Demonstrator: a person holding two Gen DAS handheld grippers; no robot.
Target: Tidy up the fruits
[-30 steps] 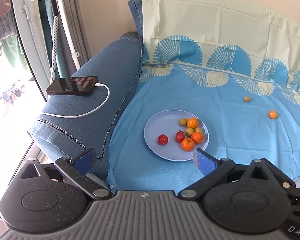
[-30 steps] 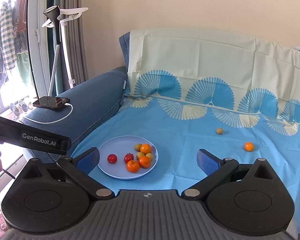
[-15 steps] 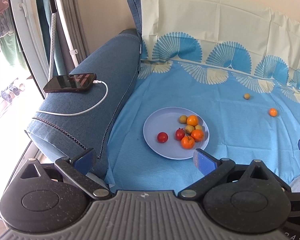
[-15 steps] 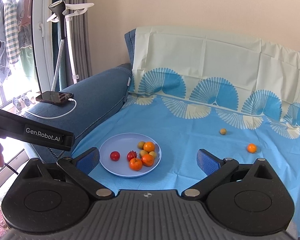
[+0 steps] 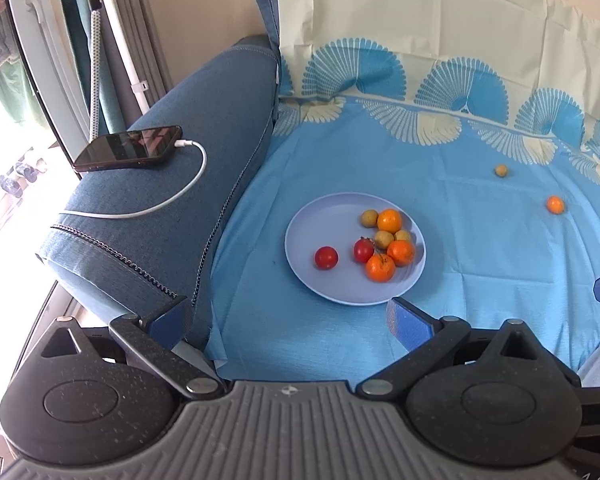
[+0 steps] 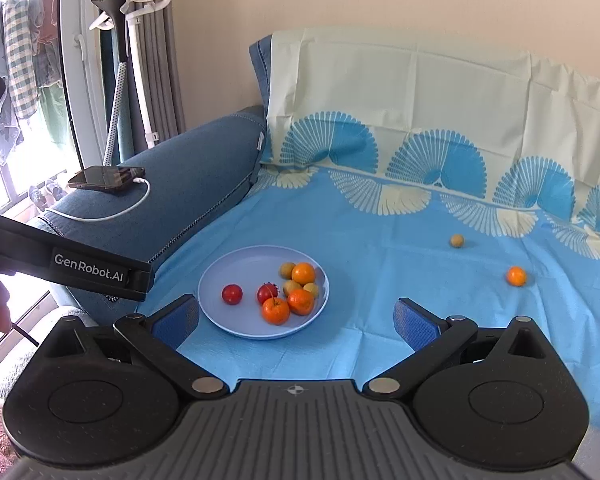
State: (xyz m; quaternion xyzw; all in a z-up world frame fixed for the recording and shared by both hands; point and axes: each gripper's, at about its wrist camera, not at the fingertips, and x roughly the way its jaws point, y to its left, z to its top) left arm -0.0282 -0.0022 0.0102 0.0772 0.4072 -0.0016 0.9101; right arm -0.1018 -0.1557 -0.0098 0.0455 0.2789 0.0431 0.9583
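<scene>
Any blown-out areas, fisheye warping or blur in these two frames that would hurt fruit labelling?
Left wrist: window side at far left is overexposed, edges bend, but the plate and its fruits are sharp. Right wrist: bright window at left, dark rounded corners, both loose fruits on the sheet crisp.

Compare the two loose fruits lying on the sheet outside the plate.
The orange fruit is bright orange and looks bigger; the yellowish fruit is dull yellow-brown and looks smaller. The orange fruit lies nearer the camera and further right; the yellowish fruit sits closer to the sofa back. Both are round and rest on the blue sheet, outside the plate.
</scene>
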